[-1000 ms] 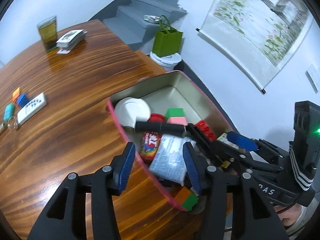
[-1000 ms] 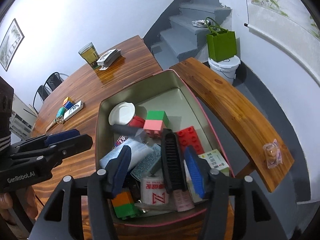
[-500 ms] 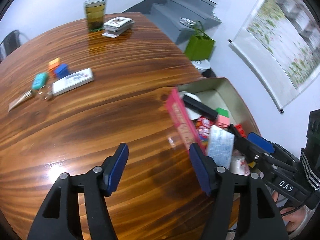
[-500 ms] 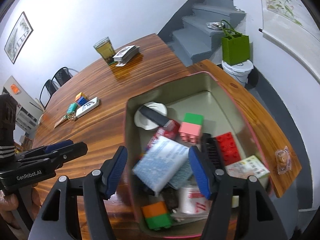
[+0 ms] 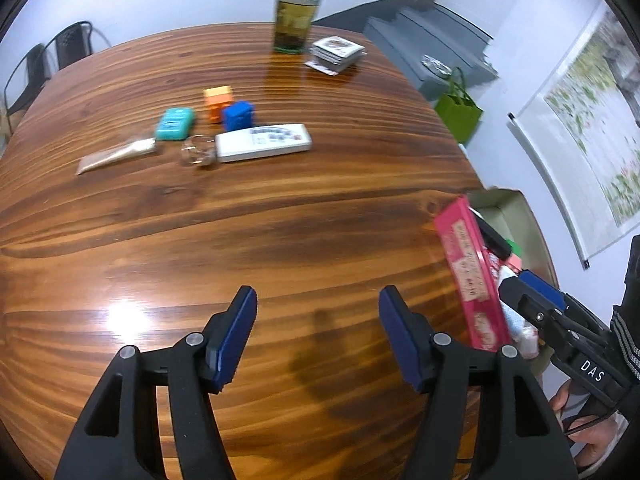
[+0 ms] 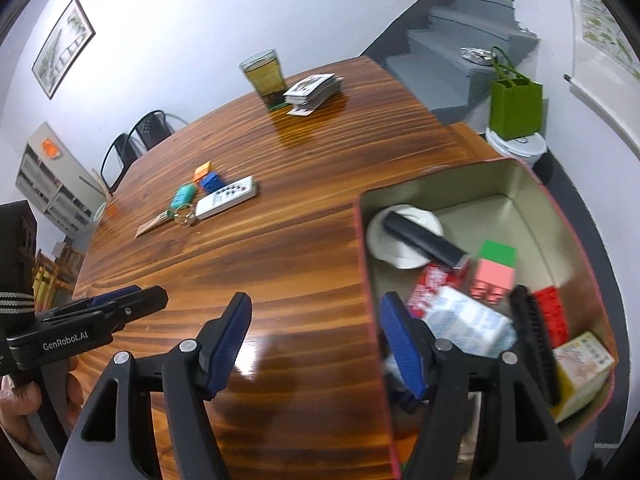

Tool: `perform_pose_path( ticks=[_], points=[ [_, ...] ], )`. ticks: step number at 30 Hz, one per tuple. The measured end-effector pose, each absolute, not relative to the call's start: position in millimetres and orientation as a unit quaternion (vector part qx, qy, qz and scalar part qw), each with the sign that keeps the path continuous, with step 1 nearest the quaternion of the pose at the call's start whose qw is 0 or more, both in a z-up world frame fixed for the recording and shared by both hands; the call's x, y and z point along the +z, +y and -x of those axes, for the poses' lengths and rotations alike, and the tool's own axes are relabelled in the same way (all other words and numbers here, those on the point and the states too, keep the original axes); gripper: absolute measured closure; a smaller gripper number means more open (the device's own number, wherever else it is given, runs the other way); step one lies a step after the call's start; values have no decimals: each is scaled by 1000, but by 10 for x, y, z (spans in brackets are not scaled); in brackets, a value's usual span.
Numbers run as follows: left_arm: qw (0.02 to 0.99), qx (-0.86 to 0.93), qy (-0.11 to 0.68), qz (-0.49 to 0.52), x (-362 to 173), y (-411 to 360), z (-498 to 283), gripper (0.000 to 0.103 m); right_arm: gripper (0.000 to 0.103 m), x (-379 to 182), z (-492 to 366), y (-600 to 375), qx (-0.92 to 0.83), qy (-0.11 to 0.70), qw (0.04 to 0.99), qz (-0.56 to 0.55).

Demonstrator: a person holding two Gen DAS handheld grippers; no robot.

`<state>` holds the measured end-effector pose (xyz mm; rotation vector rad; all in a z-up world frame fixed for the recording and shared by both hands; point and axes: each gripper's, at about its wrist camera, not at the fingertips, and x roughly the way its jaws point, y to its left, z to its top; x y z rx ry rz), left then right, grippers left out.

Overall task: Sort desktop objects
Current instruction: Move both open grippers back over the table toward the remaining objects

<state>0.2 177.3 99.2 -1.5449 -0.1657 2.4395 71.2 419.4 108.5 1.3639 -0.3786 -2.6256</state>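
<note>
Pink tin [image 6: 362, 280] at bench [image 6: 280, 260] edge holds white lid [image 6: 404, 236], black tube [image 6: 424, 240], tissue pack [image 6: 468, 320], toy blocks [image 6: 494, 272], brush [image 6: 534, 344]. Remote [image 5: 264, 142], blue block [image 5: 238, 115] lie loose on bench. Left tool [image 5: 316, 332] open, empty. Right tool [image 6: 316, 336] opening, empty, straddling tin wall.
</note>
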Motion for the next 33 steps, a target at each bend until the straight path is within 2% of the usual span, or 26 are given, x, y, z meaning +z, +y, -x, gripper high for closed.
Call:
perform_pose_path(
  ticks=[19, 33],
  points=[
    [74, 838, -67, 536, 751, 827, 537, 36, 28, 903, -356, 3543, -861, -111, 89, -488],
    [28, 832, -121, 541, 515, 389, 1329, 36, 27, 688, -66, 3325, -851, -109, 73, -508]
  ],
)
